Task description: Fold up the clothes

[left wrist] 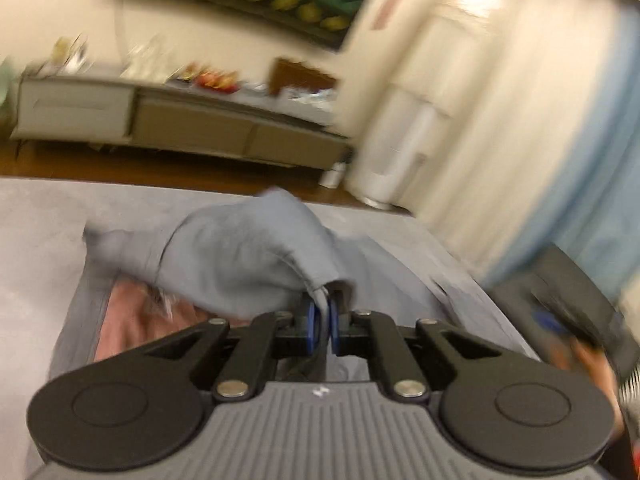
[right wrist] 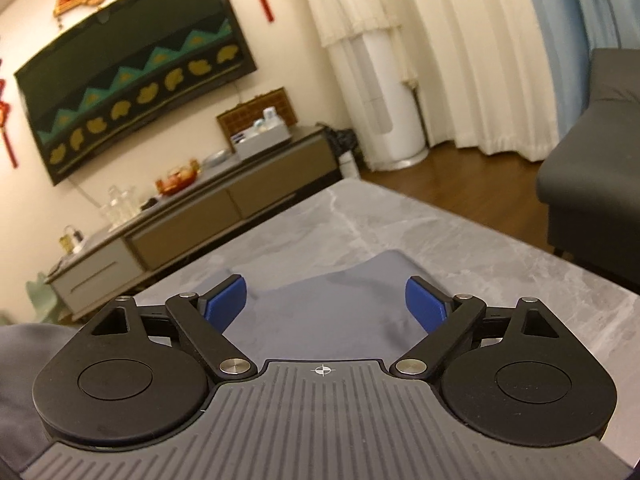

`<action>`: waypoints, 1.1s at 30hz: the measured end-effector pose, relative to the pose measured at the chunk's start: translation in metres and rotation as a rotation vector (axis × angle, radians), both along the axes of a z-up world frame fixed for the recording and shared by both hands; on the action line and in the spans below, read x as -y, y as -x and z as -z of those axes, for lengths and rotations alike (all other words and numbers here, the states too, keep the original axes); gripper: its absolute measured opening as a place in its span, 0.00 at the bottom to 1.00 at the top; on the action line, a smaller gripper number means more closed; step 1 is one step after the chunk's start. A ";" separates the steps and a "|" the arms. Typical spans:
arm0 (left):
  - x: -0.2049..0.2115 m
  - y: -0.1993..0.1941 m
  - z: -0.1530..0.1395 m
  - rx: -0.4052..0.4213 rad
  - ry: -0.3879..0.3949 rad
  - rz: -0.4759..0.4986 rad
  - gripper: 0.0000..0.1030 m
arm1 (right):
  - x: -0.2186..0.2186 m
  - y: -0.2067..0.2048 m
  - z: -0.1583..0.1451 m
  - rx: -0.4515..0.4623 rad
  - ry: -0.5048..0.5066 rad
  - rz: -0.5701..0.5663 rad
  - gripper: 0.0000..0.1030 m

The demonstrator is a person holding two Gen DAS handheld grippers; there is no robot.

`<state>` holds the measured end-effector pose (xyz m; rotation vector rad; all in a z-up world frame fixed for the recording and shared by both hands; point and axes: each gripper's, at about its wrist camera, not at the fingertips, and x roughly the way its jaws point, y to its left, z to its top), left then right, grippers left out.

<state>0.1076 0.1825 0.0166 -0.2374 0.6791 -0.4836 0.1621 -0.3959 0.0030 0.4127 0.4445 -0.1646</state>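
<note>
Room: living room, wall television point(right wrist: 132, 92), cream curtains point(right wrist: 440, 48).
Table point(right wrist: 460, 248): grey marble.
Garment point(left wrist: 248, 256): grey, on the table, one fold lifted.
Left tool point(left wrist: 324, 316): pinching that fold.
Right tool point(right wrist: 326, 304): spread wide over the garment.

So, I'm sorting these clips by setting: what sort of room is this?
Most likely a home living room. A television hangs on the wall above a low cabinet, long curtains cover the window side, and a dark sofa stands beside the grey table where the clothes lie.
</note>
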 end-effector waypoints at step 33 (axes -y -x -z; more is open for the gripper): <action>-0.114 -0.109 0.008 -0.031 0.017 -0.396 0.04 | -0.180 -0.214 -0.092 -0.041 0.394 -0.527 0.05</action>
